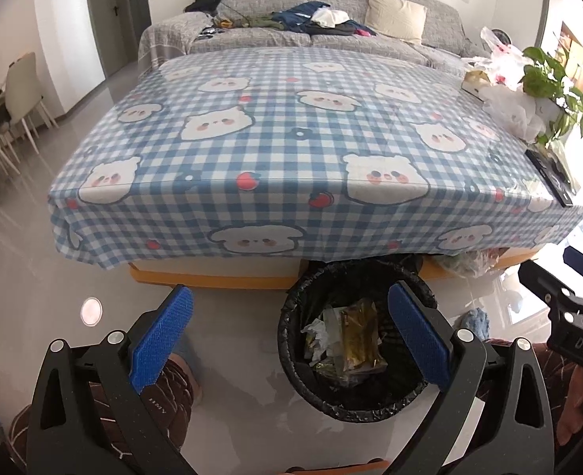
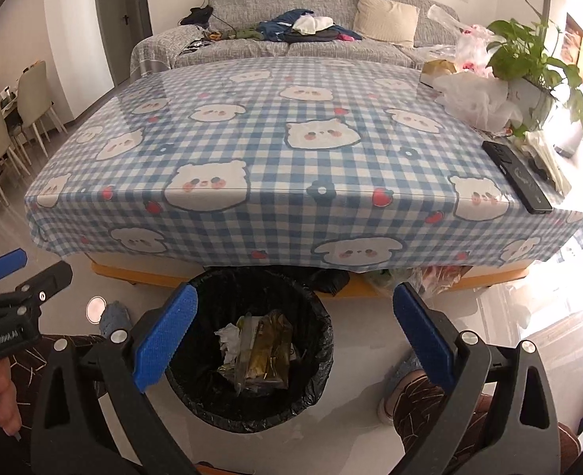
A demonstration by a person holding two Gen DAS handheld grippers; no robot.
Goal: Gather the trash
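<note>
Both sets of jaws stand wide apart with nothing between them: the left gripper and the right gripper hang over the floor, above the black-lined trash bin. The trash, crumpled paper and a gold wrapper, lies inside the bin, just in front of the checked tablecloth.

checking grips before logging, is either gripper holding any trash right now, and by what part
Nothing is held: the left gripper and right gripper are both open and empty.
</note>
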